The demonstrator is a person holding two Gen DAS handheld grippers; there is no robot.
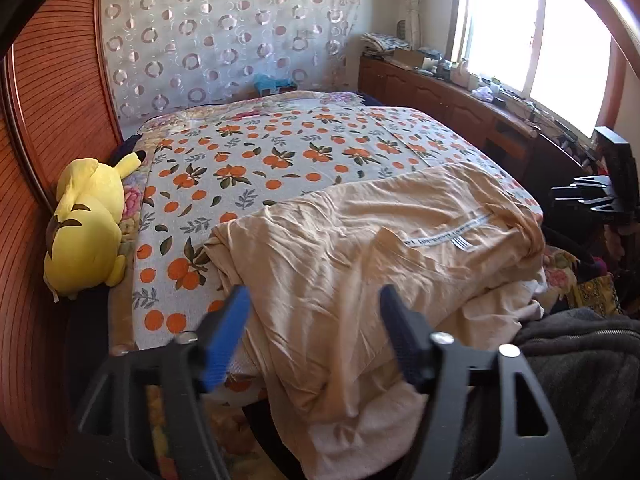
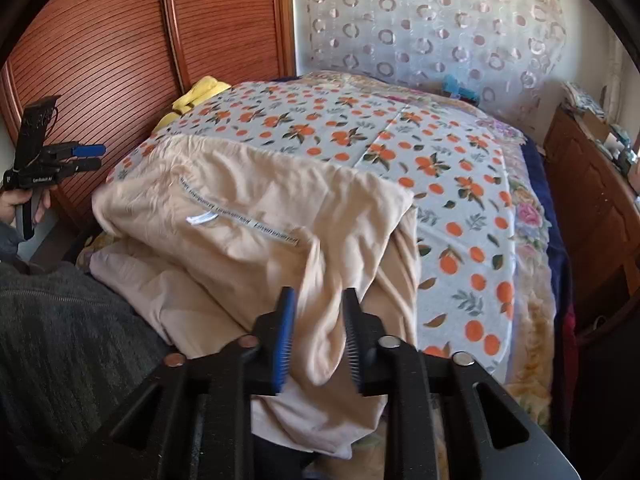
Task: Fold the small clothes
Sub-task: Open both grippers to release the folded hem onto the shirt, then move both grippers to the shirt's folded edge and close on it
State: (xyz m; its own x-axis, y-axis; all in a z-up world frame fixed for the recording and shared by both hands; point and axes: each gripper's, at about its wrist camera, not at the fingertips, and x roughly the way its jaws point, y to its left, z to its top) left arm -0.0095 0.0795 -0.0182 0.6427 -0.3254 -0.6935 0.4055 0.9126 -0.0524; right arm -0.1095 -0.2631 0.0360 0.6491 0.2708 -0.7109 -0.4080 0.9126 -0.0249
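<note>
Peach garment (image 2: 256, 216) between right hand-held gripper (image 2: 318, 300) jaws

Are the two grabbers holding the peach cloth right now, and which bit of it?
Nothing is held. The left gripper is wide open above the peach garment. The right gripper has a fold between its fingers, unpinched.

Bed (image 1: 280, 152), beige garment (image 1: 360, 248), yellow plush (image 1: 88, 224)

1. The far half of the bed (image 1: 280, 152) is bare cover, free to pass.
2. The beige garment (image 1: 360, 248) heaps over the near edge and blocks it.
3. A yellow plush toy (image 1: 86, 220) fills the left edge, beside the wooden wardrobe (image 1: 52, 92).
4. A cluttered cabinet (image 1: 460, 96) closes the right side.
</note>
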